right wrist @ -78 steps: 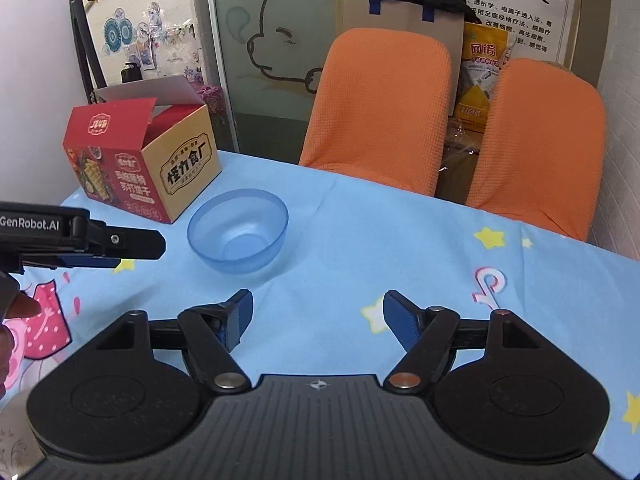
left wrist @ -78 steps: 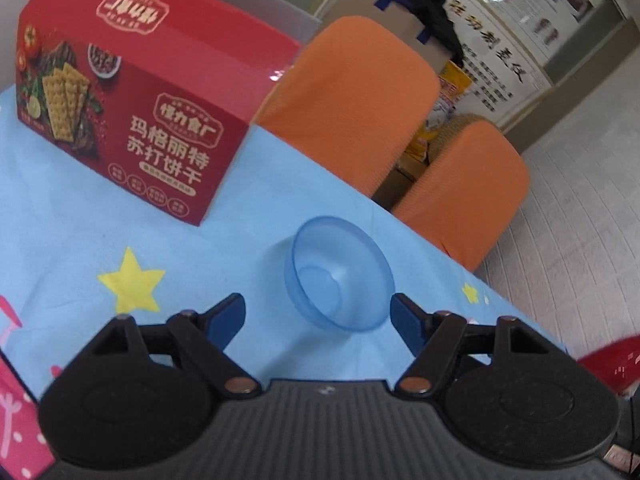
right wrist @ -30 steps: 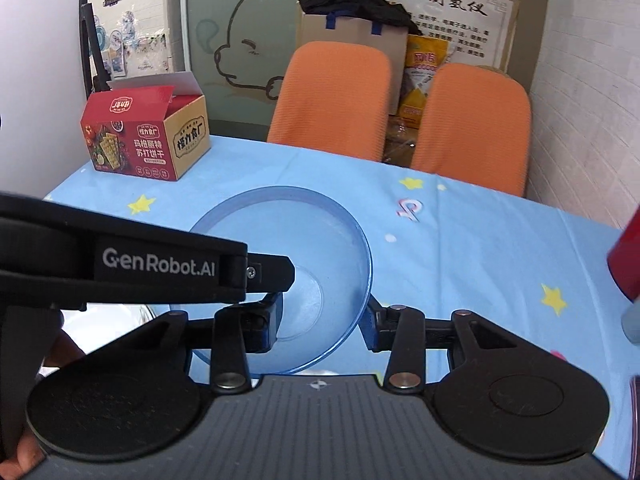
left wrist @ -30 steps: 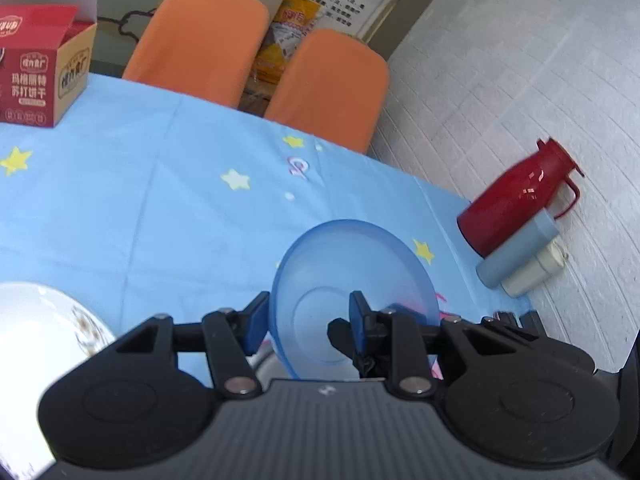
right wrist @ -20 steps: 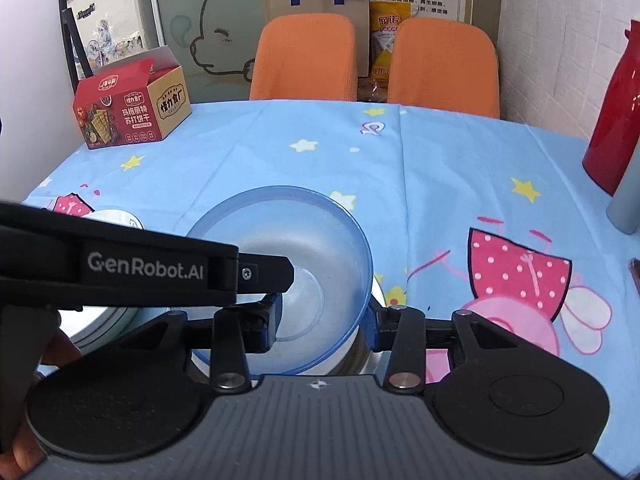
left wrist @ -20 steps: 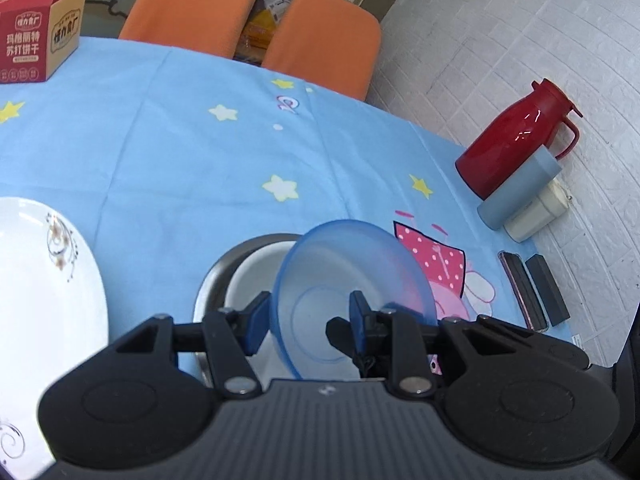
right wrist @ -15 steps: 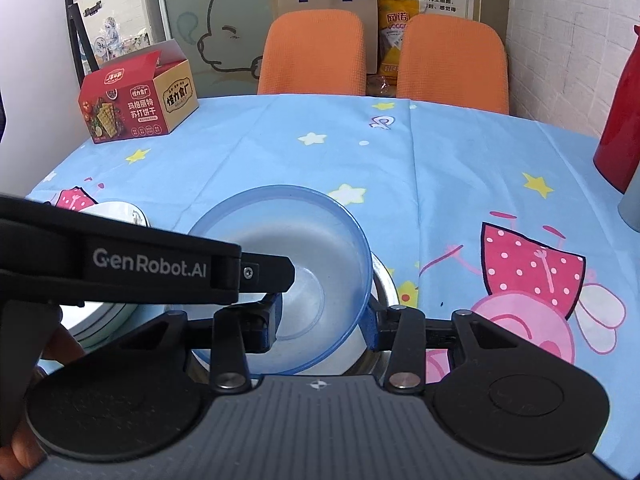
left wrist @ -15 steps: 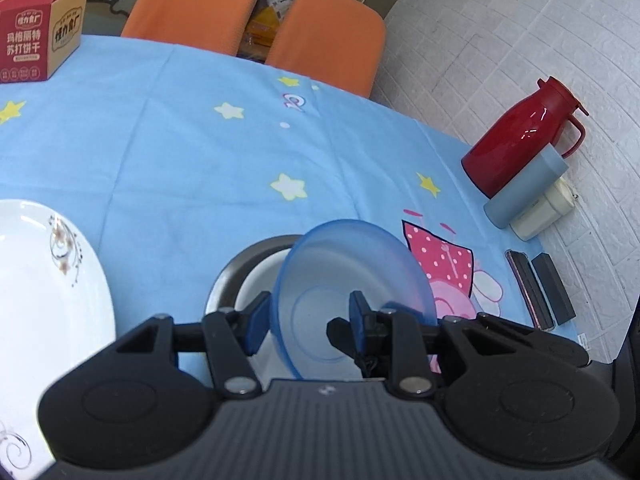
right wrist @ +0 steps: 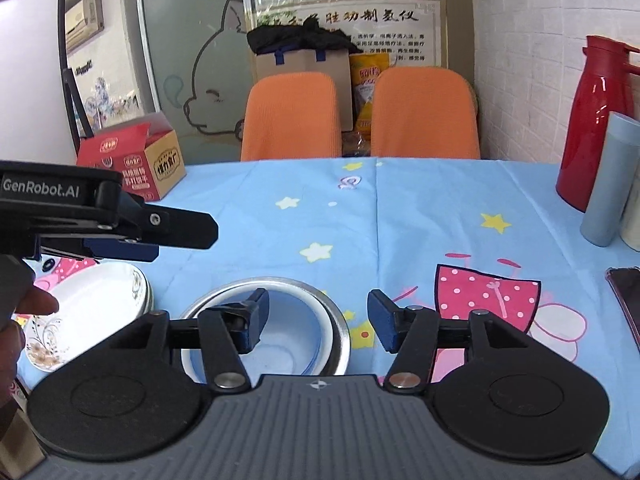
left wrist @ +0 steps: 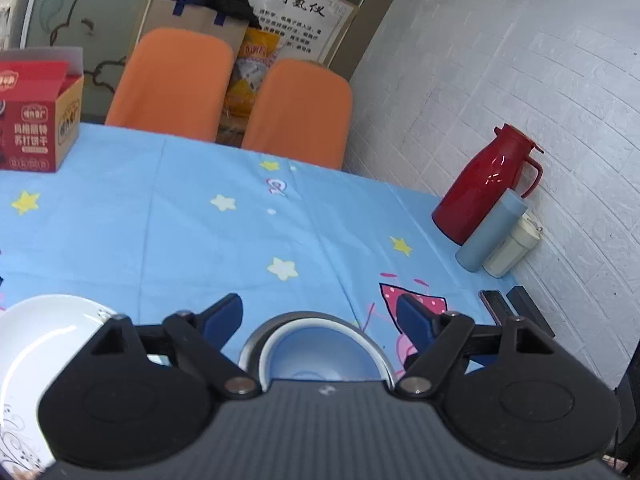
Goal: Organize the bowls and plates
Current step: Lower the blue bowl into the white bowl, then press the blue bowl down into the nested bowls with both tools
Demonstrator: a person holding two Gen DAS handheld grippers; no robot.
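Blue bowl [right wrist: 294, 344]: sits nested inside the white bowl [right wrist: 326, 330], which sits inside the metal bowl [right wrist: 340, 326]; the three make one stack on the bench [right wrist: 420, 216]. In the left wrist view the blue bowl [left wrist: 320, 350] shows between the white rim [left wrist: 266, 354] and the camera housing, with the metal bowl [left wrist: 250, 348] outermost.
Left gripper [left wrist: 320, 316]: jaws wide apart and empty, one on each side above the metal bowl, touching nothing. In the right wrist view the left gripper [right wrist: 120, 236] hangs above and to the left of the metal bowl, seen side-on.
Right gripper [right wrist: 318, 320]: jaws apart and empty; the left finger [right wrist: 254, 320] lies over the bowl stack, though whether it touches a rim is hard to tell from this angle.
Plate [right wrist: 92, 308]: white with a floral edge, just left of the metal bowl; there may be more than one stacked. It also appears in the left wrist view [left wrist: 36, 332].
Hand [right wrist: 24, 308]: a thumb shows at the left edge, over the plate.
Cracker box [right wrist: 136, 160]: red, flap open, well beyond the metal bowl to the far left.
Red jug [right wrist: 596, 128]: far right of the metal bowl, by the brick wall.
Blue tumbler [right wrist: 608, 184]: just in front of the red jug.
Pale cup [left wrist: 510, 252]: beside the blue tumbler.
Phone [right wrist: 626, 296]: dark, at the right bench edge.
Orange chairs [right wrist: 292, 116]: two, behind the bench, past the metal bowl.
Cloth [right wrist: 440, 200]: light blue with stars and a pink cartoon, covering the bench.
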